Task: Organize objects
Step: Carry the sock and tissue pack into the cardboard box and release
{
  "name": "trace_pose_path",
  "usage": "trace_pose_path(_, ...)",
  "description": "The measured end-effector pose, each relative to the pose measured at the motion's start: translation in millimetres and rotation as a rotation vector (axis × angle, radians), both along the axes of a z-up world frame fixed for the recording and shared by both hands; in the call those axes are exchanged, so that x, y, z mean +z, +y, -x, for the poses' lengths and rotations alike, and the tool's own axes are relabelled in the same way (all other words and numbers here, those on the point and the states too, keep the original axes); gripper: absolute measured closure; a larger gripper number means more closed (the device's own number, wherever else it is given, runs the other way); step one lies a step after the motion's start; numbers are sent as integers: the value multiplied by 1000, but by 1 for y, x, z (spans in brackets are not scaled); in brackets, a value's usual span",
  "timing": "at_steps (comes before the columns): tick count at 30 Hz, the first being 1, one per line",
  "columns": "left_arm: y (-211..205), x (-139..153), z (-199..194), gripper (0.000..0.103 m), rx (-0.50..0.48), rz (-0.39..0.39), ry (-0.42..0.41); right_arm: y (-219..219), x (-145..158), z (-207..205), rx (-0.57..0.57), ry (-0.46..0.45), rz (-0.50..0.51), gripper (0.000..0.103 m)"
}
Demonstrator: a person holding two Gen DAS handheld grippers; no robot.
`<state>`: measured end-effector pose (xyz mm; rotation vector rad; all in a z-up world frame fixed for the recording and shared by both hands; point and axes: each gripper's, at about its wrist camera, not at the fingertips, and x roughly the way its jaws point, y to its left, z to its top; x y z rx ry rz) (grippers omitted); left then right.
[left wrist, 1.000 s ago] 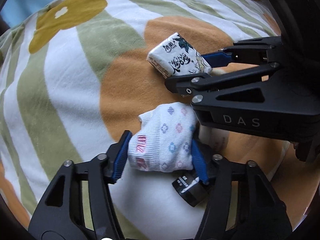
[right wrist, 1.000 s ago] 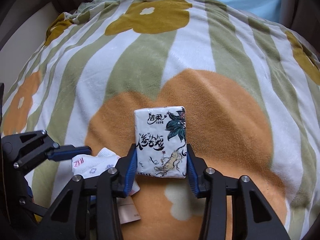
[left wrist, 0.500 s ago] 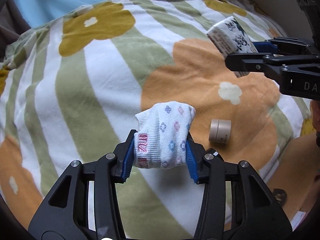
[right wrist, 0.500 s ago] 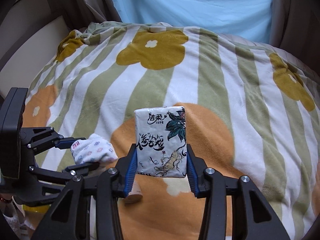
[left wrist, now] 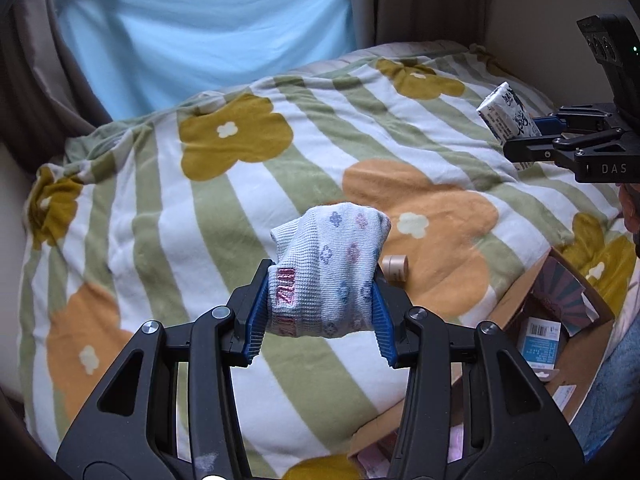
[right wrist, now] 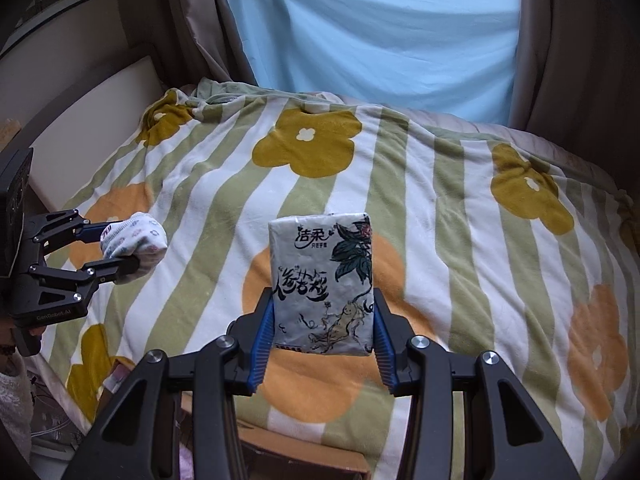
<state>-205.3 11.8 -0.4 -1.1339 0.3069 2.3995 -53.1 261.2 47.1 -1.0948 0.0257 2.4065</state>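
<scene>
My left gripper (left wrist: 320, 316) is shut on a rolled white sock (left wrist: 328, 268) with small flower prints, held above the bed. It also shows in the right wrist view (right wrist: 134, 240) at the left. My right gripper (right wrist: 322, 336) is shut on a white tissue pack (right wrist: 322, 284) with black writing, held upright above the blanket. The pack also shows in the left wrist view (left wrist: 508, 118) at the far right. A small beige roll (left wrist: 395, 268) lies on the blanket just behind the sock.
A striped flower-print blanket (left wrist: 200, 220) covers the bed. An open cardboard box (left wrist: 552, 328) with items inside stands at the bed's near right edge; its rim shows in the right wrist view (right wrist: 304, 448). A blue curtain (right wrist: 380, 40) hangs behind the bed.
Both grippers have lifted up and back from the blanket with the sock and the tissue pack. They have moved apart. The beige roll has come into view on the blanket.
</scene>
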Motion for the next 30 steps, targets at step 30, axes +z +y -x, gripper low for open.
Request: trace_pose_path(30, 34, -79, -168, 62, -62, 67, -112, -78, -121, -104, 166, -233, 87, 62)
